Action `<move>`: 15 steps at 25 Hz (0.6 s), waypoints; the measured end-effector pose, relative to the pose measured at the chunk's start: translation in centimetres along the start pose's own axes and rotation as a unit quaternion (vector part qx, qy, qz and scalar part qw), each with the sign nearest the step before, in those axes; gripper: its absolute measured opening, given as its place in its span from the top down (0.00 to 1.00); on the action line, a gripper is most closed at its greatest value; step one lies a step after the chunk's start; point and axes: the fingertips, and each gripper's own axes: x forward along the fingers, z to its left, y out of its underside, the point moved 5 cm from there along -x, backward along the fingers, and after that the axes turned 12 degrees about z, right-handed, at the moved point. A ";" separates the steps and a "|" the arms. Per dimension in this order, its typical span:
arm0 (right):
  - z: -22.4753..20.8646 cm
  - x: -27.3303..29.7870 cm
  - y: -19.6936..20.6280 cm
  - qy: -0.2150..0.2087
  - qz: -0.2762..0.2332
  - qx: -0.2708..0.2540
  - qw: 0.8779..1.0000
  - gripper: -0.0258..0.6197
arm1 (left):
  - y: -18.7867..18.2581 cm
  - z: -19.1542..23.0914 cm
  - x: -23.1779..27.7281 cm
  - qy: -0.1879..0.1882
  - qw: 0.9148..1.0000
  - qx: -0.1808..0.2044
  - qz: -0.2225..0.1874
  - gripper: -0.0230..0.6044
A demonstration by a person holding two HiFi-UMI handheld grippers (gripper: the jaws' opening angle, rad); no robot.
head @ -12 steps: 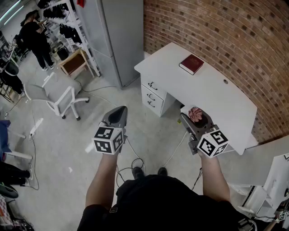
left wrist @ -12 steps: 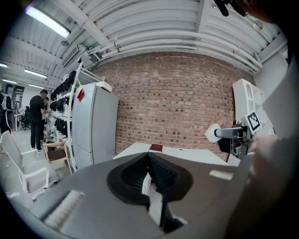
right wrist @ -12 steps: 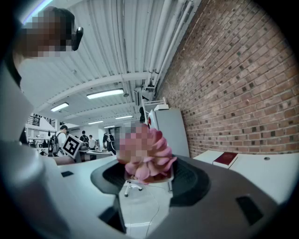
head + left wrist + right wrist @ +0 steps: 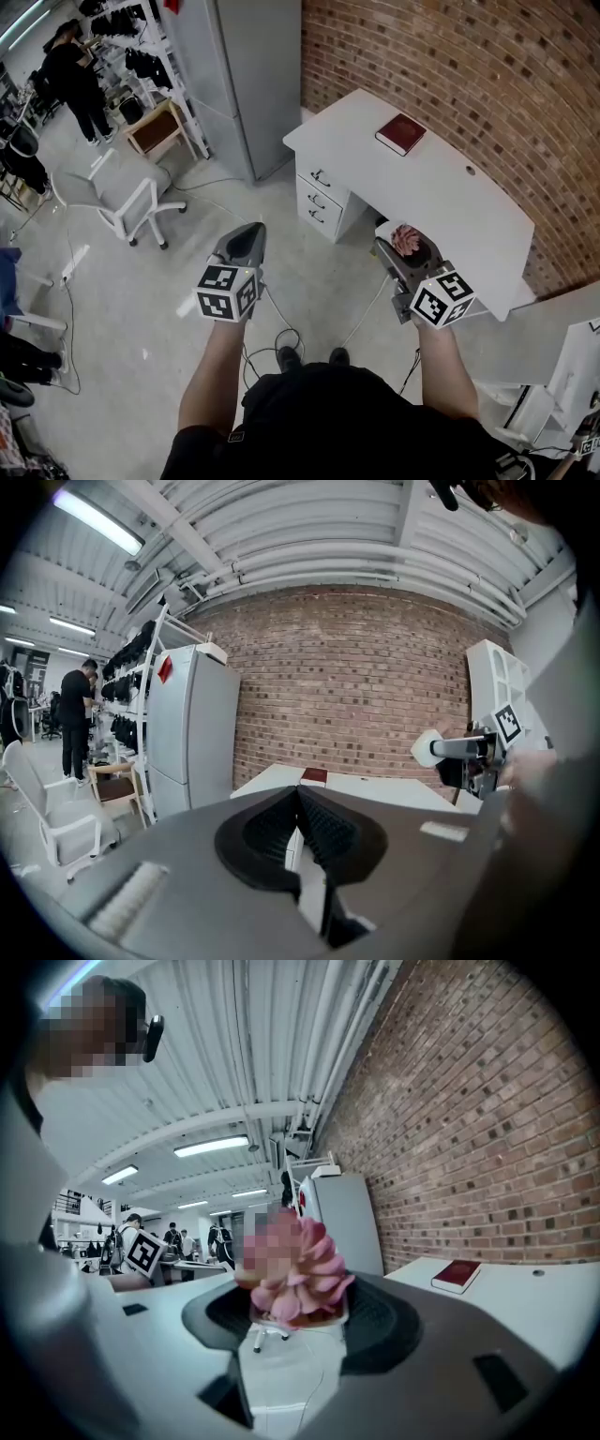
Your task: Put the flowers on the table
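Note:
A bunch of pink flowers (image 4: 406,238) sits between the jaws of my right gripper (image 4: 405,251), which is shut on it and held level just off the near edge of the white desk (image 4: 450,192). In the right gripper view the flowers (image 4: 302,1277) stand up from the jaws of the right gripper (image 4: 298,1314), with the desk (image 4: 539,1299) to the right. My left gripper (image 4: 246,240) hangs over the floor left of the desk, shut with nothing in it; in the left gripper view its pads (image 4: 319,829) meet.
A dark red book (image 4: 399,133) lies on the desk's far part. A tall grey cabinet (image 4: 246,75) stands left of the desk against the brick wall. A white office chair (image 4: 117,192), floor cables (image 4: 281,339) and a person in black (image 4: 73,80) are to the left.

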 end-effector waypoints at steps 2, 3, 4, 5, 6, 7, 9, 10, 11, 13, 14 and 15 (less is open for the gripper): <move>0.4 0.6 -0.1 -0.004 0.000 -0.001 1.000 0.55 | 0.1 0.7 -0.4 -0.003 1.000 -0.002 -0.001 0.95; 0.7 0.9 -0.3 -0.003 -0.001 -0.003 1.000 0.55 | 0.1 1.1 -0.6 -0.005 1.000 -0.003 -0.001 0.95; 1.0 1.3 -0.6 -0.001 -0.003 -0.005 1.000 0.55 | 0.2 1.5 -0.9 -0.007 1.000 -0.003 -0.002 0.95; 1.3 1.6 -0.7 0.001 -0.005 -0.006 1.000 0.55 | 0.3 1.9 -1.1 -0.008 1.000 -0.004 -0.003 0.95; 1.5 2.0 -0.8 0.000 -0.007 -0.005 1.000 0.55 | 0.4 2.4 -1.4 -0.010 1.000 -0.004 -0.004 0.95; 1.8 2.4 -0.9 -0.003 -0.008 -0.003 1.000 0.55 | 0.5 2.8 -1.7 -0.011 1.000 -0.004 -0.005 0.95; 2.7 3.3 -1.0 -0.010 -0.012 0.000 1.000 0.55 | 0.8 3.7 -2.1 -0.013 1.000 -0.004 -0.005 0.95; 3.2 3.7 -1.2 -0.012 -0.013 0.000 1.000 0.55 | 1.0 4.2 -2.4 -0.014 1.000 -0.004 -0.005 0.95; 3.6 4.1 -1.3 -0.014 -0.014 -0.001 1.000 0.55 | 1.1 4.6 -2.6 -0.014 1.000 -0.004 -0.005 0.95; 4.5 4.8 -1.4 -0.020 -0.013 -0.001 1.000 0.55 | 1.3 5.6 -3.0 -0.016 1.000 -0.007 -0.006 0.95; 4.8 5.1 -1.4 -0.022 -0.012 0.000 1.000 0.55 | 1.2 6.0 -3.1 -0.016 1.000 -0.008 -0.007 0.94; 5.1 5.4 -1.5 -0.022 -0.010 0.001 1.000 0.55 | 1.2 6.5 -3.3 -0.016 1.000 -0.009 -0.007 0.95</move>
